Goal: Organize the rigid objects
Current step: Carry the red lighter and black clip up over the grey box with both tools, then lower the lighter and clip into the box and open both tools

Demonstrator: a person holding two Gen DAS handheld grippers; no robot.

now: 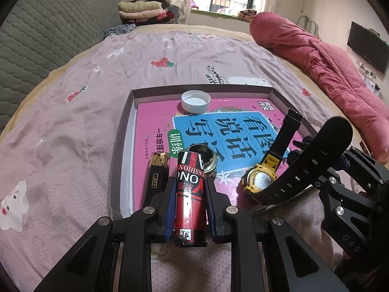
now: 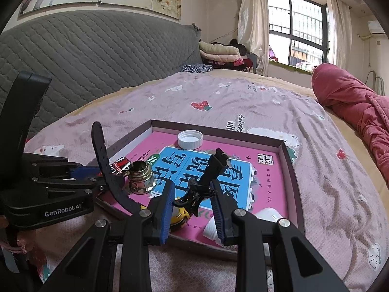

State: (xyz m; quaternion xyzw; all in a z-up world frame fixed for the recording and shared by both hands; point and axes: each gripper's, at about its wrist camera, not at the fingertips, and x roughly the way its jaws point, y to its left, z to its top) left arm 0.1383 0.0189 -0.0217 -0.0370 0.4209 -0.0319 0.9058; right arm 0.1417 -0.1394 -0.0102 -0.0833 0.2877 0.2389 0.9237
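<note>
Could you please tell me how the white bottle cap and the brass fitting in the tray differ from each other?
The white bottle cap is plastic and matte; the brass fitting is shiny metal. The cap is wide and low; the fitting is narrower and taller, with a flared base. The cap lies at the far edge of the tray; the fitting stands near the front, beside the red can held in the left gripper. Both are round, open upward and rest on the pink book.

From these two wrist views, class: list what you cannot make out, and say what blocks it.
- Red can, left wrist view: its sides are covered by the left claw.
- Watch, right wrist view: the face is hidden behind the right claw.
- White bottle, right wrist view: partly behind a claw finger.
- Dark box, left wrist view: label too small to read.
</note>
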